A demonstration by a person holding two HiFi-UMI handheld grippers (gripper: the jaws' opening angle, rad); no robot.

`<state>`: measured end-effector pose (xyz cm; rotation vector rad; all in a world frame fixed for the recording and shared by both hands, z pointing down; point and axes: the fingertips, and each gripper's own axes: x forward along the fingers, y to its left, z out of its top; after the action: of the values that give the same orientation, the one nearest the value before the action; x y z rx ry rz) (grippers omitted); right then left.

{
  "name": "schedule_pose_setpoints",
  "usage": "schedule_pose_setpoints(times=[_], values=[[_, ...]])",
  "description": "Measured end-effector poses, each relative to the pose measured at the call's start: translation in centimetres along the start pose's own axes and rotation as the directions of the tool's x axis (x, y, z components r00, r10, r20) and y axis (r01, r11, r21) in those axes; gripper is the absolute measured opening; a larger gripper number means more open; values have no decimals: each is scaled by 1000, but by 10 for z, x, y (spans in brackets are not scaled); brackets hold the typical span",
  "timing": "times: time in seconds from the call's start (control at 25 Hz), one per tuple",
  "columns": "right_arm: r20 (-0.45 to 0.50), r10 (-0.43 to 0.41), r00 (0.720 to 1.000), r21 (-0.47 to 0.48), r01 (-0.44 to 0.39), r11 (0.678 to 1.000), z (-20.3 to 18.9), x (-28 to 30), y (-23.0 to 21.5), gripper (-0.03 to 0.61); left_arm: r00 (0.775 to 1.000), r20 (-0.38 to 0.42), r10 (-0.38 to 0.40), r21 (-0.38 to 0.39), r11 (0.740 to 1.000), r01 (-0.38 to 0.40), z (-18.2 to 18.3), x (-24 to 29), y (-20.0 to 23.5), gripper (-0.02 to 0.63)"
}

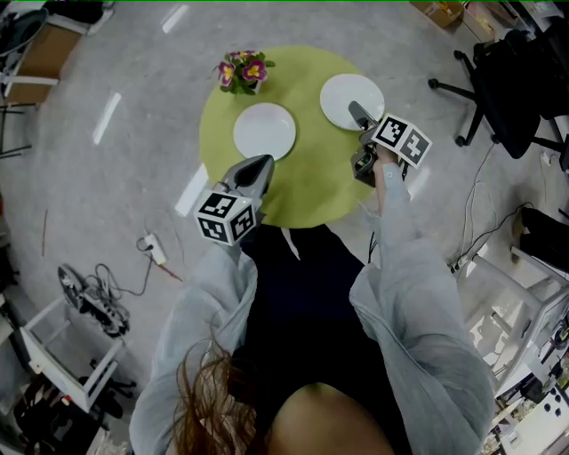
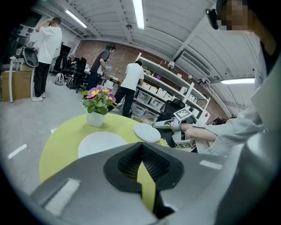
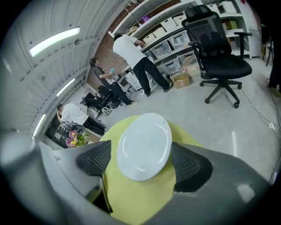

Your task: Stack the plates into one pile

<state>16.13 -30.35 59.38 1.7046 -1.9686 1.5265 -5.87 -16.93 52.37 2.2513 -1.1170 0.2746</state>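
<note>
Near the table (image 1: 311,191) rim, your right gripper (image 3: 141,161) gapes open over the right-hand plate (image 3: 144,145), your left gripper (image 2: 141,165) is shut and empty, and a glancing pinch could shove it off.

A round yellow-green bench (image 1: 311,191) stands on a pale grey floor (image 1: 116,53) marked with short white tape strips (image 1: 107,117). To the right of the bench a black office chair (image 1: 511,89) sits on its castor base. Cardboard boxes (image 1: 440,11) lie past the bench's far right edge. On the floor to the left of the bench are a white power strip (image 1: 155,251) and tangled cables (image 1: 89,298). Beyond the bench, white shelving (image 2: 169,88) loaded with storage boxes runs along a red brick wall (image 2: 125,50), and people (image 2: 130,83) stand at it. Long strip lights (image 2: 139,13) shine from the grey ribbed ceiling (image 2: 175,26) above the bench.
</note>
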Motion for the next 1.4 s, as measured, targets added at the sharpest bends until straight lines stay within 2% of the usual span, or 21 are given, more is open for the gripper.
schedule_pose_setpoints(times=[0.12,0.44,0.68,0.8,0.88,0.96,1.08,1.28,1.4], values=[[-24,13,1000,-23,-14,1000,-4,3,4,448,1000,-3,5,0,1000,-5,-3,-3,1,12],[-149,-46,988,-219,12,976,-23,12,7,522,1000,8,11,0,1000,-11,-8,-12,-5,12],[-150,-52,987,-252,13,968,-28,13,10,532,999,18,27,-3,1000,-27,-11,-23,-5,12],[-102,-29,994,-208,7,978,-26,3,12,532,999,29,42,-9,999,-42,-12,-31,-2,12],[-62,21,998,-147,-30,989,-27,-8,17,532,998,40,54,-13,998,-53,-12,-36,0,12],[-32,102,994,-70,-104,992,-32,-23,24,532,997,51,64,-15,998,-64,-12,-40,1,12],[-15,230,973,45,-230,972,-48,-45,36,523,994,69,81,-17,997,-81,-9,-48,3,12],[-32,414,910,132,-407,904,-78,-68,54,423,991,86,106,-30,994,-104,-13,-61,4,12],[-39,531,846,237,-509,828,-94,-75,71,405,989,86,123,-41,992,-119,-19,-68,5,12]])
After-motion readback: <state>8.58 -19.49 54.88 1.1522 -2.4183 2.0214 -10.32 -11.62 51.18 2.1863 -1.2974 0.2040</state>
